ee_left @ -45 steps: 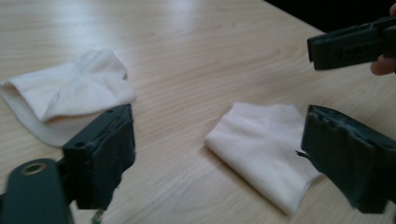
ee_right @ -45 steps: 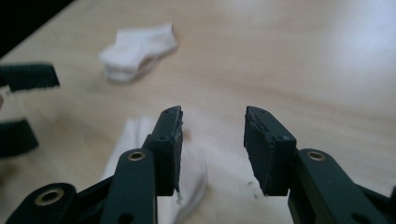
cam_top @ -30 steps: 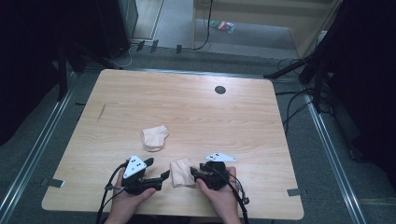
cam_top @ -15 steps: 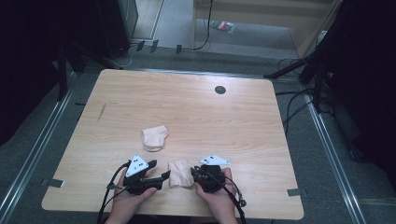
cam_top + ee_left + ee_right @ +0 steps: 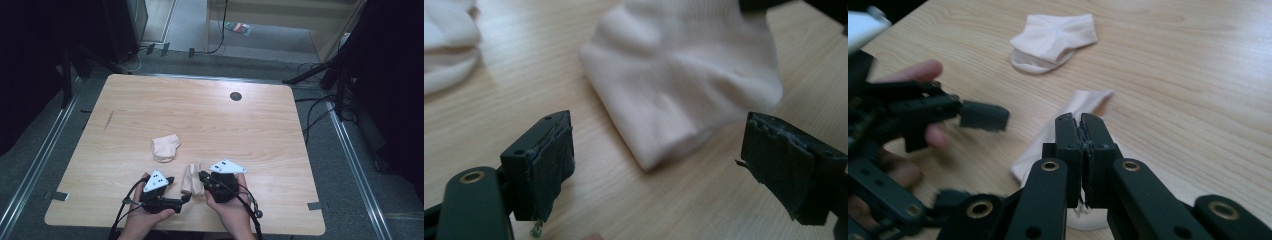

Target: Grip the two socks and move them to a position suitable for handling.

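Two pale pink socks lie on the wooden table [image 5: 250,130]. One sock [image 5: 165,147] [image 5: 1055,32] sits folded near the middle. The near sock [image 5: 191,178] [image 5: 684,85] [image 5: 1085,102] lies between my grippers. My right gripper [image 5: 202,176] [image 5: 1081,122] has just closed its jaws. It is shut on this sock's end, and white fabric shows in the seam between the jaws. My left gripper [image 5: 179,189] [image 5: 659,135] has just been opening. It stands open with the sock's other folded end between its pads, untouched.
A round dark grommet [image 5: 235,96] is set in the far side of the table. Cables trail from both grippers toward the near edge. Dark stands and cables crowd the floor at the right.
The right gripper's jaws have closed on the near sock and risen a little, so the sock looks narrower and bunched. The left hand has stayed about where it was.
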`<control>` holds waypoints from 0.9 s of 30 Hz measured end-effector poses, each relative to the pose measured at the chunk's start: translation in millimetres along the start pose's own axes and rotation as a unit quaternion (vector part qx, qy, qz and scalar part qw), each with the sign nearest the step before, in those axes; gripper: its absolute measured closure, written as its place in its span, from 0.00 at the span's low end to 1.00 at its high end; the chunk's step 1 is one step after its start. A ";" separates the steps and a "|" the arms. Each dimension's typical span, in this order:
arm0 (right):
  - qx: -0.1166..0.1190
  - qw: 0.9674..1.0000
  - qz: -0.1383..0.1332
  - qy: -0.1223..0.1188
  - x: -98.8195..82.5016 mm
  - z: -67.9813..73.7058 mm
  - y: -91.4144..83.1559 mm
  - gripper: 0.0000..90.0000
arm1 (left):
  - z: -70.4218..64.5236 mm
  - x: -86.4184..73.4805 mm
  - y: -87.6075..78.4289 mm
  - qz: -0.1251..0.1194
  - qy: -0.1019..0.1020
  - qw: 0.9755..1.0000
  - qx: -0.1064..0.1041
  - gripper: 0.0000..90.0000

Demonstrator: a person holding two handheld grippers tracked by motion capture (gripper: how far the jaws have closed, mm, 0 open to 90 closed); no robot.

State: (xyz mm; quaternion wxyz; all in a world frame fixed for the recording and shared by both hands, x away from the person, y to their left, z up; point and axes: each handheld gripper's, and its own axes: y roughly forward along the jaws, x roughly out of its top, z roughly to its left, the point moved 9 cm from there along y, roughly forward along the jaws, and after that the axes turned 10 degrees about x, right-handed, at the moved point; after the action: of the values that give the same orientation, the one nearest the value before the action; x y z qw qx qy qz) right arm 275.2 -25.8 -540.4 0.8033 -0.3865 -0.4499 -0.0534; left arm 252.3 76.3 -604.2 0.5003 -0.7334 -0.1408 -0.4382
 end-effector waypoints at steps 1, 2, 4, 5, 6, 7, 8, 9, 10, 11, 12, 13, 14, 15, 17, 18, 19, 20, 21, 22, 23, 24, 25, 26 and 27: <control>0.002 1.000 0.000 -0.002 0.8 1.9 -0.6 0.98 | -0.7 -0.3 0.9 0.003 0.002 1.000 0.009 0.15; 0.006 1.000 0.000 -0.002 1.5 3.8 -1.1 0.99 | -1.6 -0.9 1.6 0.009 0.003 1.000 0.009 0.15; 0.016 1.000 -0.005 0.002 4.4 7.8 -3.4 0.98 | -3.1 -2.4 4.6 0.022 0.002 1.000 0.014 0.17; 0.020 1.000 -0.008 0.003 6.3 9.7 -4.8 0.98 | -3.8 -3.3 6.8 0.028 0.010 0.999 0.021 0.18; 0.020 1.000 -0.008 0.003 6.3 9.7 -4.8 0.98 | -3.9 -3.1 7.2 0.029 0.013 0.999 0.025 0.18; 0.025 1.000 -0.013 0.002 9.7 13.0 -7.5 0.98 | -2.9 -2.1 8.0 0.030 0.014 0.999 0.034 0.25; 0.028 0.999 -0.015 0.001 11.2 14.8 -8.8 0.98 | -2.0 -0.5 9.2 0.028 0.013 0.999 0.043 0.29; 0.028 0.999 -0.015 0.001 11.2 14.8 -8.8 0.98 | -2.0 -0.5 9.2 0.028 0.013 0.999 0.043 0.34; 0.034 0.999 -0.018 0.000 13.7 19.6 -10.4 0.98 | -1.1 0.8 10.0 0.026 0.015 0.998 0.046 0.41; 0.036 0.999 -0.020 -0.002 14.5 21.4 -10.5 0.98 | 0.0 1.4 10.5 0.025 0.016 0.998 0.050 0.48; 0.039 0.999 -0.020 -0.005 15.1 23.7 -10.7 0.98 | 0.6 1.7 10.5 0.022 0.016 0.998 0.049 0.58; 0.039 0.999 -0.020 -0.005 15.1 23.7 -10.7 0.98 | 0.6 1.7 10.5 0.022 0.016 0.998 0.049 0.78; 0.042 0.999 -0.021 -0.009 15.8 25.9 -10.5 0.98 | 1.8 2.2 9.8 0.018 0.016 0.999 0.047 0.78; 0.045 0.999 -0.025 -0.019 18.5 29.0 -8.7 0.98 | 5.3 4.7 6.2 0.007 0.012 0.999 0.050 0.96; 0.042 0.999 -0.027 -0.021 19.7 28.9 -7.7 0.98 | 16.9 12.3 -5.7 -0.021 0.009 0.997 0.077 0.99; 0.041 0.998 -0.041 -0.019 24.5 28.2 -6.0 0.99 | 31.8 21.7 -24.7 -0.056 0.008 0.991 0.119 1.00; 0.043 0.998 -0.051 -0.022 27.3 28.2 -5.4 0.99 | 39.8 26.0 -36.1 -0.073 0.021 0.986 0.150 1.00; 0.043 0.998 -0.051 -0.022 27.3 28.2 -5.4 0.99 | 39.8 26.0 -36.1 -0.073 0.021 0.986 0.150 1.00; 0.056 0.995 -0.072 -0.030 32.2 32.6 -5.6 0.98 | 49.1 34.2 -56.4 -0.098 0.044 0.975 0.193 1.00; 0.056 0.995 -0.072 -0.030 32.2 32.6 -5.6 0.98 | 49.1 34.2 -56.4 -0.098 0.044 0.975 0.193 1.00; 0.059 0.995 -0.078 -0.035 33.4 34.6 -5.4 0.98 | 49.3 37.0 -62.1 -0.104 0.051 0.973 0.197 1.00; 0.055 0.995 -0.076 -0.038 32.7 33.3 -3.0 0.98 | 45.0 36.2 -63.5 -0.095 0.072 0.972 0.200 1.00; 0.055 0.995 -0.076 -0.038 32.7 33.3 -3.0 0.98 | 45.0 36.2 -63.5 -0.095 0.072 0.972 0.200 1.00; 0.053 0.995 -0.070 -0.035 31.2 31.3 -1.6 0.98 | 40.6 33.4 -60.1 -0.089 0.078 0.973 0.197 1.00; 0.048 0.996 -0.064 -0.030 28.8 26.8 0.2 0.99 | 34.8 27.6 -52.3 -0.078 0.083 0.976 0.187 1.00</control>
State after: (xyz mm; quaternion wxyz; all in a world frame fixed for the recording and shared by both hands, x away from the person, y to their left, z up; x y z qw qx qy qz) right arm 274.1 -0.2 -510.5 0.8018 -0.3196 -0.4999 -0.0710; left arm 251.9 123.8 -554.7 0.6027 -0.5752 -0.2346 -0.5008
